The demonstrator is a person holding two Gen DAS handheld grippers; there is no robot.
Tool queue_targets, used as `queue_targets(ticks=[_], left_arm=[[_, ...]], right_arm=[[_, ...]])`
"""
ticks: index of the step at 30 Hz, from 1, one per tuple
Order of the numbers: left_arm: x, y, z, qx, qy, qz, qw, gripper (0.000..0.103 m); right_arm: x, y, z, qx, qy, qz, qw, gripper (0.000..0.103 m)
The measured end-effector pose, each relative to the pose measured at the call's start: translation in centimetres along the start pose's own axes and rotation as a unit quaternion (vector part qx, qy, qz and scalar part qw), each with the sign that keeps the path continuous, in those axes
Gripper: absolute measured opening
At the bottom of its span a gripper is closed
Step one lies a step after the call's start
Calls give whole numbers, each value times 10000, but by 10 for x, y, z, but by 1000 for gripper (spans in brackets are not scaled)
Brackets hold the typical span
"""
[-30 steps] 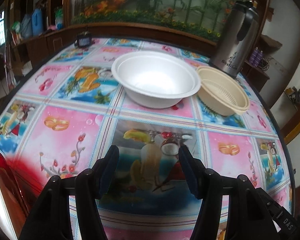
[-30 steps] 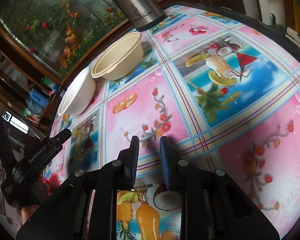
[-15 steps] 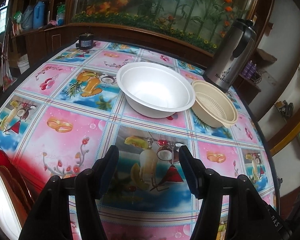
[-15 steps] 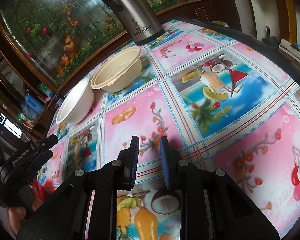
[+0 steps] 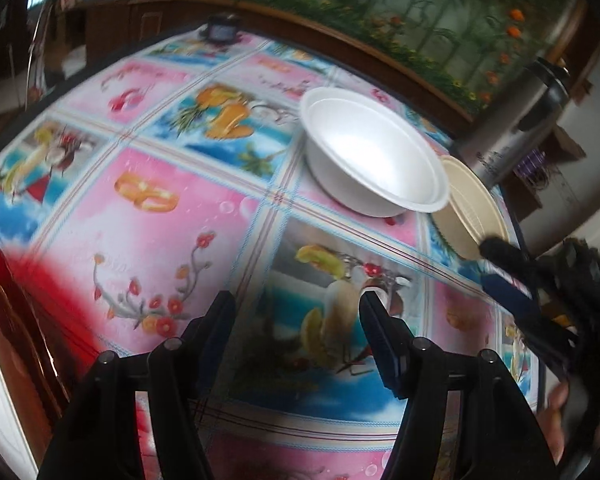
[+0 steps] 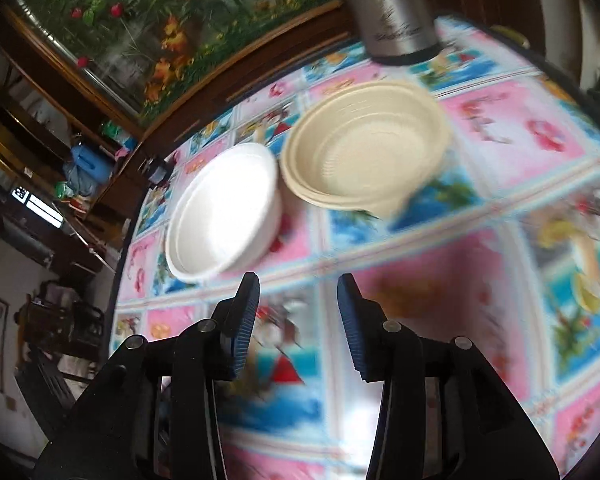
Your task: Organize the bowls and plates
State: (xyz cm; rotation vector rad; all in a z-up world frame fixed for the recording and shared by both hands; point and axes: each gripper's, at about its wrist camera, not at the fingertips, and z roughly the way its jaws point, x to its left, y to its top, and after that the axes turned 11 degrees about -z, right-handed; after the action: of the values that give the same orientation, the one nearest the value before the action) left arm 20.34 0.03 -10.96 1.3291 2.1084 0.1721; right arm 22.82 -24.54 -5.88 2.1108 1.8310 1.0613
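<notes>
A white bowl (image 5: 374, 164) and a beige ribbed bowl (image 5: 470, 216) stand side by side on the table with the colourful cloth (image 5: 172, 220). My left gripper (image 5: 296, 306) is open and empty, above the cloth short of the white bowl. My right gripper (image 6: 298, 290) is open and empty, just in front of the white bowl (image 6: 224, 212) and the beige bowl (image 6: 364, 156). The right gripper also shows at the right edge of the left wrist view (image 5: 512, 276), next to the beige bowl.
A steel thermos jug (image 6: 388, 4) stands behind the beige bowl. A red and white object (image 5: 4, 320) lies at the table's left edge. A small dark clock (image 5: 224, 30) sits at the far edge. Wooden cabinets and a fish tank stand behind.
My right gripper has opened from nearly shut and has moved up close to the two bowls. My left gripper has tilted and shifted a little; both views are blurred by motion.
</notes>
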Motion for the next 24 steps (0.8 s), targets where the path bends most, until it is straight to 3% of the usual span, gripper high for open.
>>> queue_targets(ticks=[5, 10, 14, 17, 22, 24], left_arm=[[6, 2, 0, -48, -28, -238, 9997, 69], [3, -2, 2, 57, -36, -188, 9998, 71], [5, -1, -1, 3, -92, -281, 9996, 71], [5, -1, -3, -53, -76, -272, 9996, 71], [5, 1, -3, -64, -110, -293, 9995, 71], [5, 1, -3, -52, -117, -295, 9995, 71]], right_arm=[[13, 24, 38, 309, 152, 197, 9992, 41], [21, 39, 60, 346, -249, 470, 9980, 41], [17, 46, 70, 377, -134, 765, 9963, 41], [18, 48, 80, 480, -332, 839, 9948, 41], [16, 45, 88, 644, -396, 874, 9933, 14], [16, 44, 86, 676, -478, 798, 9934, 11]])
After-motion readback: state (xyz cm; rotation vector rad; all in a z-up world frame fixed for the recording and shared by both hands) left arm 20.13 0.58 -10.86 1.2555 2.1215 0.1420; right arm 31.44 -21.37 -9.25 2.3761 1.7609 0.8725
